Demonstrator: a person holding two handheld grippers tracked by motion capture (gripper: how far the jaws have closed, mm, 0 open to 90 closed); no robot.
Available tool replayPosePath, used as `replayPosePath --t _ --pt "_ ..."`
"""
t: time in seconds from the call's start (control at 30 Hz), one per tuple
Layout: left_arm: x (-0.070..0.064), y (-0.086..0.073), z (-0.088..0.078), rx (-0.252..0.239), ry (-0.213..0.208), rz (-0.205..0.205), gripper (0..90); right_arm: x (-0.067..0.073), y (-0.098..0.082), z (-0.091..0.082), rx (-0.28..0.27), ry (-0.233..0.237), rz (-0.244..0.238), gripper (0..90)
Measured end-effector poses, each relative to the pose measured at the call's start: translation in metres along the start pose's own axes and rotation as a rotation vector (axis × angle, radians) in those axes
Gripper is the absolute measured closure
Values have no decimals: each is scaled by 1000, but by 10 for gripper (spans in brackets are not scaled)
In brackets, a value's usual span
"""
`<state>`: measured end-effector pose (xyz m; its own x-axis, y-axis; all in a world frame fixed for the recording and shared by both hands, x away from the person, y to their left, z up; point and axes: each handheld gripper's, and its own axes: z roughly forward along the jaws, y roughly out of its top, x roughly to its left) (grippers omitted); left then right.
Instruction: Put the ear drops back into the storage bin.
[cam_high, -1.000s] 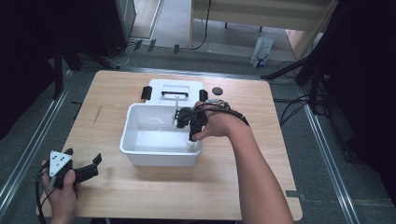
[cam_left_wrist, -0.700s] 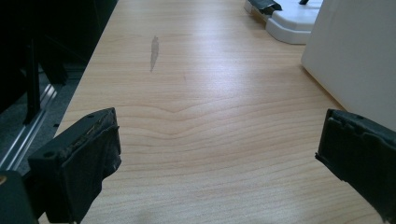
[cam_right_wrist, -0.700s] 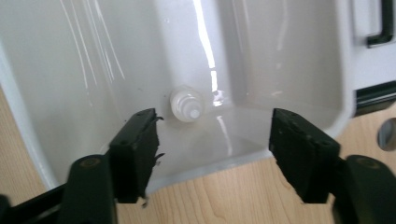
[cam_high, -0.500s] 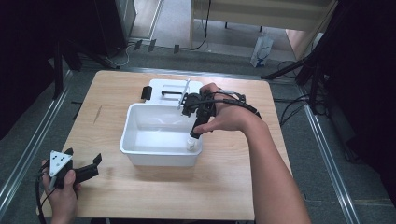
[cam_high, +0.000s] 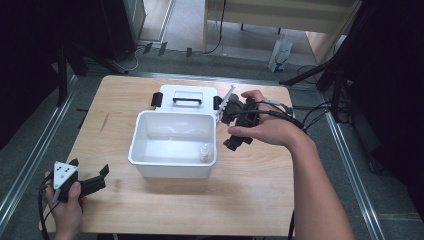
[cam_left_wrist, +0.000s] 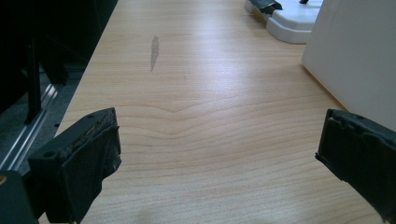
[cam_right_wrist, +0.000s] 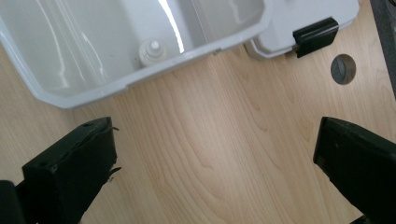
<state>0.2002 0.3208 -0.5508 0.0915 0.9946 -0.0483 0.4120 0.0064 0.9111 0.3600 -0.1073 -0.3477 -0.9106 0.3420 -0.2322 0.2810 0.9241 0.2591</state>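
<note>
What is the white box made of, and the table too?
The white box looks like smooth, glossy plastic: light streaks shine on its inside walls. The table looks like pale wood or a wood-look top, since wavy grain lines run across it. It seems matte, with only a soft sheen.

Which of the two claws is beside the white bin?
The right claw, open just off the white bin's right wall. The left claw sits near the table's front-left corner.

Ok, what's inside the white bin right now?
One small white bottle stands upright in the bin, near its right wall at the front corner; the right gripper view shows it too. The rest of the visible floor looks bare, though the near wall hides a strip along the front.
</note>
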Motion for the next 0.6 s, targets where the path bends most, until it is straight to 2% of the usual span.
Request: replayPosePath --t 0.3,0.33,0.47,0.5,0.6 --pt "-1 0 0 -2 4 1 0 -4 -36 6 -10 -13 72 0" --pt "-1 0 0 0 4 1 0 -4 -47 10 -18 -21 94 0" --pt "-1 0 0 2 4 4 0 -5 -66 16 -48 -34 154 0" --pt "-1 0 0 2 4 4 0 -5 -66 16 -48 -34 154 0" --pt "-1 0 0 2 4 4 0 -6 -88 23 -90 -38 218 0"
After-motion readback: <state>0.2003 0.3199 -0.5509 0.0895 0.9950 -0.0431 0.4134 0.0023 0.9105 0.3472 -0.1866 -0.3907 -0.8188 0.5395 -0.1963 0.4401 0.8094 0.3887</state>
